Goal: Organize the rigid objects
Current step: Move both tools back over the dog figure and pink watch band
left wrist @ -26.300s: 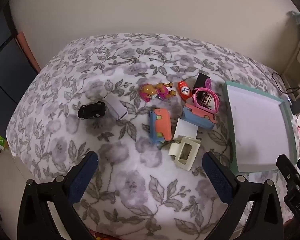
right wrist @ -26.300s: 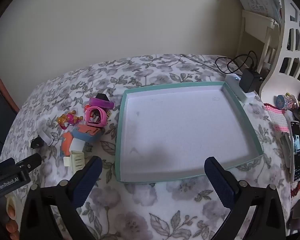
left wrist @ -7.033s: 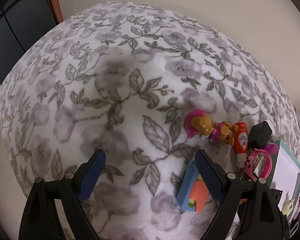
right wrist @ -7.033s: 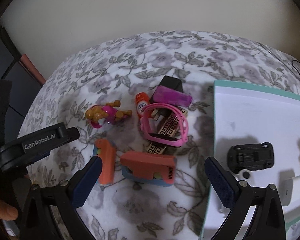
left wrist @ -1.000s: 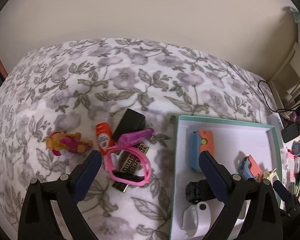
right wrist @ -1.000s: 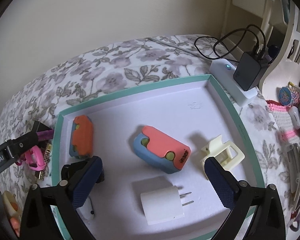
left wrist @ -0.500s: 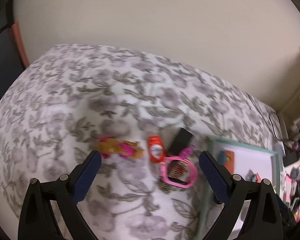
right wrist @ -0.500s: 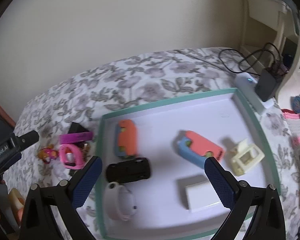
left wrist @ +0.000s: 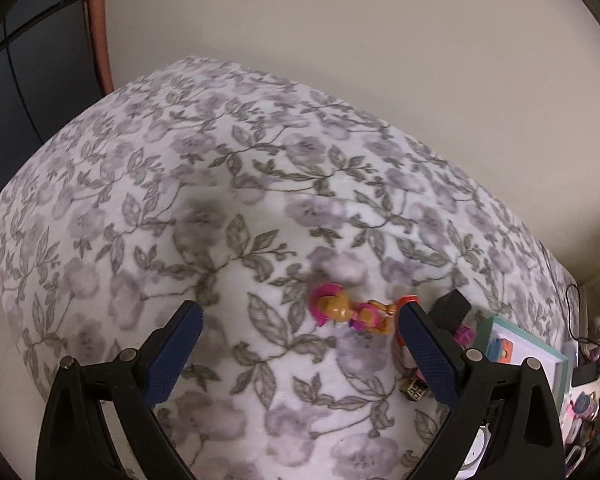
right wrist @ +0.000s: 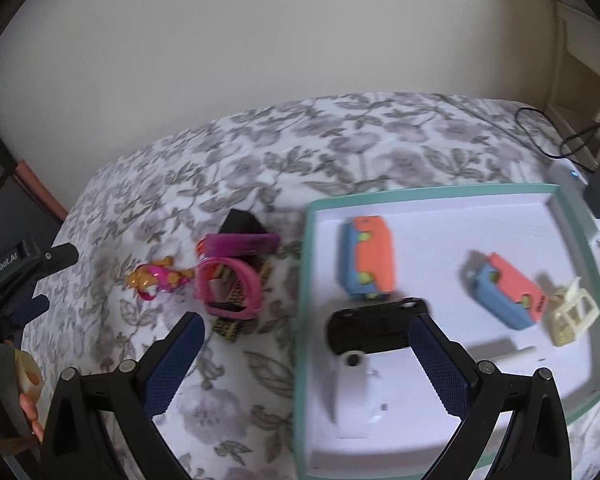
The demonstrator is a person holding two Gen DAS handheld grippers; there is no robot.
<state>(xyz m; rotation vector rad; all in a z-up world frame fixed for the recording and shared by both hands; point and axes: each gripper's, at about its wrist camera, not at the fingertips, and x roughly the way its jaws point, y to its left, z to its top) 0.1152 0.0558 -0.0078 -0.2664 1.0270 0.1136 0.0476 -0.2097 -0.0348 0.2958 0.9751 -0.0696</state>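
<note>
Both claws have swung back toward the loose pile, left claw [left wrist: 298, 344] spread and empty near the toy figure [left wrist: 350, 314], right claw [right wrist: 306, 356] likewise spread, so closing on that figure and carrying it to the tray [right wrist: 306, 280] looks next.

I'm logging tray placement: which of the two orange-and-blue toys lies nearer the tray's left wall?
The upright-looking orange-and-blue toy beside the left wall of the tray; the tilted one lies toward the right side.

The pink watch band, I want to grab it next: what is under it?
The pink watch band lies on a gold-and-black patterned piece and partly over an orange tube. The rest of both is covered.
</note>
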